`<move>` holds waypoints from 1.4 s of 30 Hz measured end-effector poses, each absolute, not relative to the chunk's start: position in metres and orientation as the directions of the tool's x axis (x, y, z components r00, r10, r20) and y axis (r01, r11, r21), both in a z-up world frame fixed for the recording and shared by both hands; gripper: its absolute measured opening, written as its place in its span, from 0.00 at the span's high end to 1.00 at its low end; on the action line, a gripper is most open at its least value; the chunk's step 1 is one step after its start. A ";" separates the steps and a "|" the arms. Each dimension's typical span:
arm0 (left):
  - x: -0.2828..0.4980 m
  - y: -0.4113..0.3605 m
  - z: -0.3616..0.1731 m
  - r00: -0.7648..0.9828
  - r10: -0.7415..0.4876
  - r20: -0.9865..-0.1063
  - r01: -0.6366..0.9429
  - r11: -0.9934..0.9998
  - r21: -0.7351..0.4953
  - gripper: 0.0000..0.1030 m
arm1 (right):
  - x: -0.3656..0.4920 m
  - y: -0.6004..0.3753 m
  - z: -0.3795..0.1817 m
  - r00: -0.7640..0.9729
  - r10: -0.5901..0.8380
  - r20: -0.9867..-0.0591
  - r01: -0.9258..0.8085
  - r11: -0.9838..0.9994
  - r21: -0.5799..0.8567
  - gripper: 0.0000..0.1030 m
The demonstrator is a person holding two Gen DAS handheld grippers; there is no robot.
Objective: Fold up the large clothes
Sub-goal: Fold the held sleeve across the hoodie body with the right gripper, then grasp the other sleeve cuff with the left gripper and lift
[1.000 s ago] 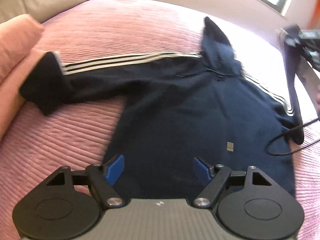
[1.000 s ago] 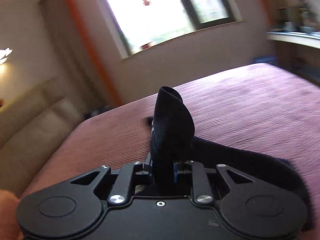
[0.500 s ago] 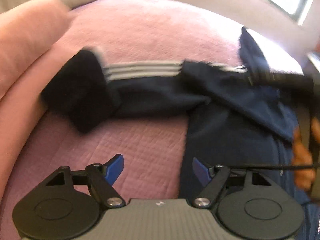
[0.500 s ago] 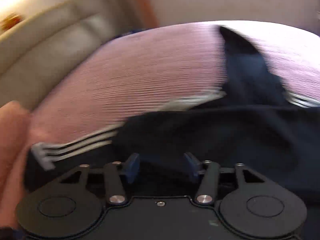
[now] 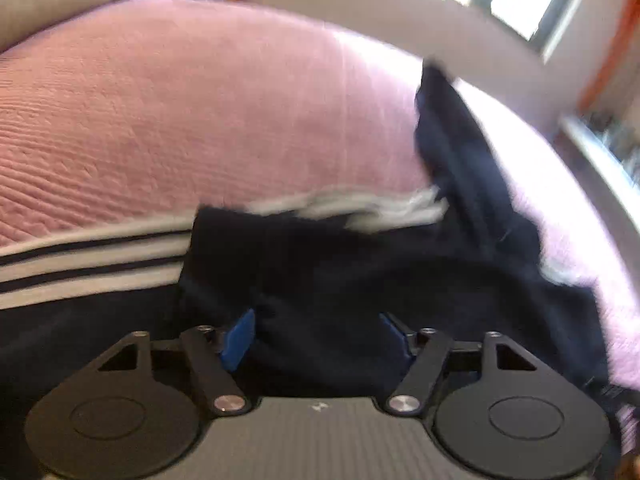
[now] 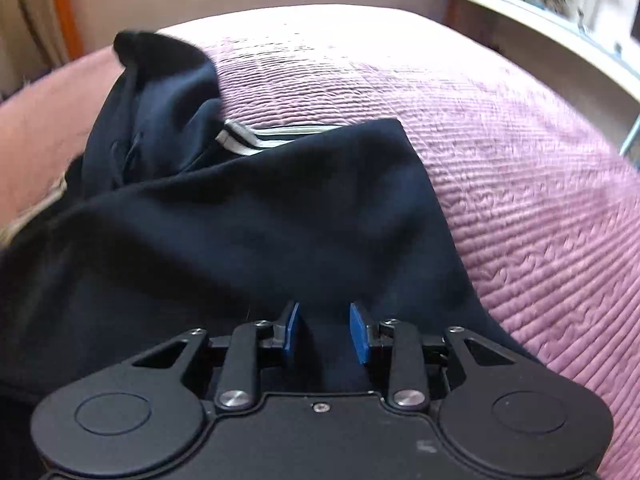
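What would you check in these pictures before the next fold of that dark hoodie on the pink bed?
1. Left gripper free to take hold: ok, jaws wide apart over the hoodie, nothing between them.
2. Right gripper let go of the cloth: ok, pads parted with a gap between them.
3. Right side folded across the body: ok, its dark edge lies on top in the right wrist view.
4. Striped sleeve folded in: not ok, it stretches out to the left.
5. Hood lying flat: not ok, it is bunched.
6. Room on the bedspread: ok on the right side; the rest cannot tell.
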State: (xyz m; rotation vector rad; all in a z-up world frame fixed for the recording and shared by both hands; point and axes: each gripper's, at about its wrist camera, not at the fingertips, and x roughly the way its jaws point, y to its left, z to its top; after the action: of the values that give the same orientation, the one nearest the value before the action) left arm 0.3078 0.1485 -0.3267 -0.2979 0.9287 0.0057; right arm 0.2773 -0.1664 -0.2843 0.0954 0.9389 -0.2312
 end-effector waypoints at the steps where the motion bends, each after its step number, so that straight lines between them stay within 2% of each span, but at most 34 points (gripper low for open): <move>1: 0.307 0.148 -0.331 0.604 -0.108 -0.790 -0.123 0.966 -0.226 0.39 | 0.279 -0.163 -0.285 0.565 -0.164 -0.808 0.227 0.973 -0.038 0.63; 5: 0.289 0.138 -0.320 0.619 -0.057 -0.784 -0.064 0.990 -0.123 0.44 | 0.284 -0.159 -0.283 0.534 -0.183 -0.826 0.216 0.973 -0.076 0.63; 8: 0.260 0.145 -0.301 0.643 -0.063 -0.763 -0.041 0.992 -0.117 0.43 | 0.268 -0.143 -0.265 0.585 -0.129 -0.801 0.152 0.987 -0.048 0.63; 11: 0.208 0.165 -0.288 0.641 -0.013 -0.767 -0.105 0.989 -0.104 0.40 | 0.250 -0.116 -0.258 0.633 -0.095 -0.768 0.077 0.995 -0.059 0.57; 14: 0.155 0.195 -0.277 0.626 0.127 -0.769 -0.215 0.977 -0.014 0.36 | 0.227 -0.098 -0.257 0.626 -0.035 -0.779 0.036 0.999 -0.016 0.57; 16: 0.128 0.215 -0.269 0.610 0.231 -0.758 -0.283 0.957 0.064 0.23 | 0.211 -0.085 -0.257 0.608 -0.012 -0.794 0.011 1.000 -0.006 0.57; 17: 0.118 0.225 -0.264 0.603 0.279 -0.747 -0.311 0.945 0.102 0.20 | 0.201 -0.078 -0.257 0.595 0.006 -0.804 -0.007 1.000 0.002 0.57; 20: 0.105 0.238 -0.255 0.601 0.317 -0.734 -0.315 0.938 0.148 0.14 | 0.172 -0.060 -0.253 0.549 0.057 -0.834 -0.058 0.998 0.030 0.56; 24: 0.114 0.236 -0.266 0.625 0.311 -0.716 -0.256 0.948 0.189 0.13 | 0.120 -0.038 -0.246 0.483 0.137 -0.865 -0.147 0.986 0.074 0.42; 27: 0.130 0.233 -0.298 0.616 0.340 -0.711 -0.182 0.939 0.292 0.17 | 0.099 -0.031 -0.248 0.453 0.150 -0.879 -0.181 0.981 0.074 0.42; 30: 0.154 0.235 -0.329 0.530 0.481 -0.699 -0.165 0.867 0.471 0.31 | 0.092 -0.038 -0.254 0.418 0.175 -0.891 -0.143 0.982 0.125 0.42; 32: 0.153 0.246 -0.329 0.542 0.439 -0.716 -0.172 0.892 0.417 0.37 | 0.092 -0.044 -0.261 0.400 0.175 -0.900 -0.109 0.984 0.143 0.42; 34: 0.147 0.259 -0.319 0.564 0.362 -0.742 -0.201 0.932 0.303 0.63 | 0.091 -0.051 -0.264 0.388 0.175 -0.905 -0.074 0.985 0.158 0.42; 37: 0.140 0.273 -0.309 0.554 0.347 -0.756 -0.251 0.936 0.245 0.87 | 0.084 -0.062 -0.258 0.400 0.190 -0.897 -0.050 0.981 0.185 0.42; 39: 0.135 0.279 -0.300 0.563 0.319 -0.762 -0.290 0.940 0.179 0.92 | 0.081 -0.069 -0.255 0.409 0.192 -0.892 -0.046 0.981 0.190 0.42; 42: 0.127 0.276 -0.275 0.625 0.234 -0.745 -0.310 0.950 0.039 0.92 | 0.078 -0.083 -0.252 0.415 0.202 -0.887 -0.032 0.978 0.207 0.42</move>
State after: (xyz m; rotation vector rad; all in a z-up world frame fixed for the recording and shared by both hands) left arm 0.1274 0.2762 -0.2745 -0.0964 0.8400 0.3123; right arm 0.0783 -0.0833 -0.2521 0.1673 1.1346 0.1475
